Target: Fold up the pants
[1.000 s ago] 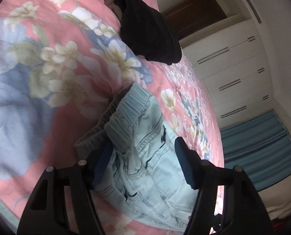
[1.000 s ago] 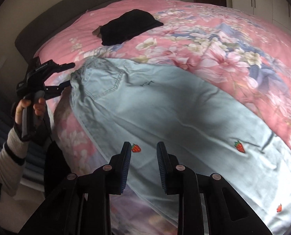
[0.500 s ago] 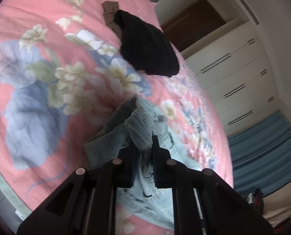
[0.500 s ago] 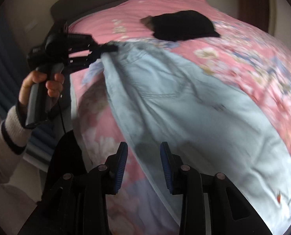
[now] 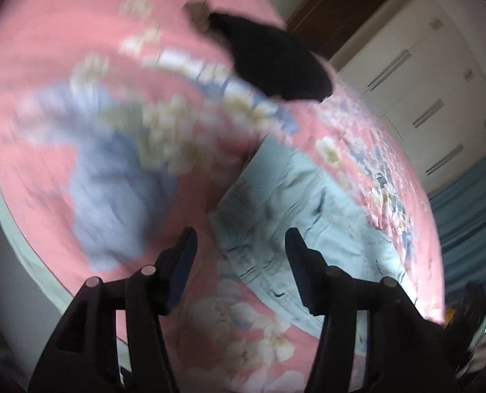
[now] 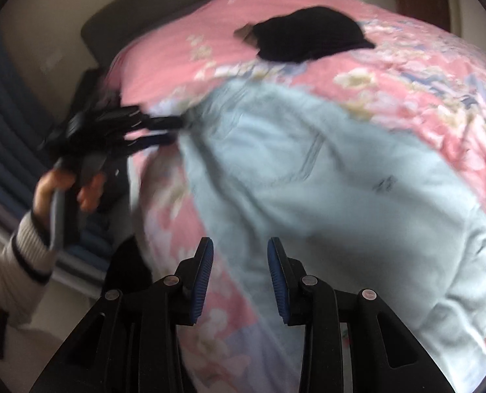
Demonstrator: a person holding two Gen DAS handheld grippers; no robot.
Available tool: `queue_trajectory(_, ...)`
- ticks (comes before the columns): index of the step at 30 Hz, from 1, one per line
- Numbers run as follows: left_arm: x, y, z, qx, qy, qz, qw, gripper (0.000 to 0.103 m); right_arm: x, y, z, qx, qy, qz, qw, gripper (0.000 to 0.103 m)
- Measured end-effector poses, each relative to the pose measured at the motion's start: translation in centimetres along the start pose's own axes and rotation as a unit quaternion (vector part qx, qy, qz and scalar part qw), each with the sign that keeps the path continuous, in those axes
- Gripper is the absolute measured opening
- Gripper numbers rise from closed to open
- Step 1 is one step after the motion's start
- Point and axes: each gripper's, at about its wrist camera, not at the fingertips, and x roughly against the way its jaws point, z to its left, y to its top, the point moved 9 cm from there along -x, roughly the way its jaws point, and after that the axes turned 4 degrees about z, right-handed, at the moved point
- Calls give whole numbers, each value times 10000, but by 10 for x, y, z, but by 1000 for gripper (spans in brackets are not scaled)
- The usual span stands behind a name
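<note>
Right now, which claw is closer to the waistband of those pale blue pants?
Left. The left claw, its jaws opening, sits at the waistband end of the pants, nothing pinched. The right claw, open, hovers over the leg section farther down.

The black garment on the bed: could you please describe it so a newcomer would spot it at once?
Start from the pink floral bedspread. Beyond the pale blue pants, toward the headboard, lies the black garment: a dark crumpled heap, the only black cloth there.
</note>
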Motion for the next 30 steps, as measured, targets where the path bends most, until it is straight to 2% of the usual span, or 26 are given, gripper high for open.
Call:
queue_trajectory(2,5,2,-23,-455,-96,-138,9988,56,-5,3,-5,-144,-26,-37,9999,34)
queue_trajectory(6,-25,-10,-76,-1328,-348,59,9905,50,-18,1,-9,-285,-344,-29,9990,34)
queue_trajectory(7,-36,-17,-85,-1501,-393,190,9877,32,-23,0,-10,-328,-410,5,9986,34)
queue_trajectory(8,-50,-26,-90,-1660,-359,440,9845,8,-25,-5,-10,-373,-447,63,9983,34)
queue_trajectory(9,-62,-39,-90,-1802,-254,706,9808,5,-27,-11,-9,-416,-466,116,9980,34)
queue_trajectory(10,-69,-48,-86,-1899,-139,857,9780,10,-25,-18,-9,-423,-498,127,9978,34)
queue_trajectory(11,-74,-60,-78,-1989,-74,1012,9748,8,-21,-26,-8,-417,-509,87,9978,34)
queue_trajectory(13,-68,-76,-63,-2071,-177,1097,9720,6,-13,-39,-8,-522,-366,58,9979,34)
queue_trajectory(15,-57,-76,-55,-2063,-273,1127,9716,3,1,-50,-14,-710,-210,-27,9973,34)
queue_trajectory(17,-44,-69,-53,-2019,-379,1121,9722,3,26,-57,-29,-1074,-118,-267,9938,34)
queue_trajectory(18,-38,-64,-57,-2116,-339,1032,9713,4,49,-61,-44,-1350,-144,-546,9892,34)
queue_trajectory(19,-35,-60,-63,-2228,-253,921,9702,10,69,-67,-55,-1547,-202,-799,9845,34)
queue_trajectory(20,-31,-58,-72,-2336,-246,832,9685,18,91,-73,-72,-1814,-315,-1085,9769,34)
queue_trajectory(22,-31,-61,-100,-2446,-507,778,9652,30,137,-98,-117,-2512,-636,-1591,9527,34)
queue_trajectory(25,-47,-70,-148,-2510,-909,931,9592,32,188,-166,-182,-3545,-1244,-1850,9081,34)
queue_trajectory(27,-57,-81,-179,-2566,-1170,1082,9533,33,217,-225,-216,-4226,-1625,-1881,8715,34)
queue_trajectory(28,-61,-84,-189,-2581,-1239,1136,9514,38,229,-253,-229,-4520,-1798,-1847,8539,34)
queue_trajectory(29,-66,-89,-205,-2612,-1337,1218,9482,49,244,-282,-239,-4809,-2041,-1864,8321,34)
queue_trajectory(30,-69,-94,-217,-2637,-1388,1269,9461,57,266,-311,-246,-5099,-2148,-2080,8066,32)
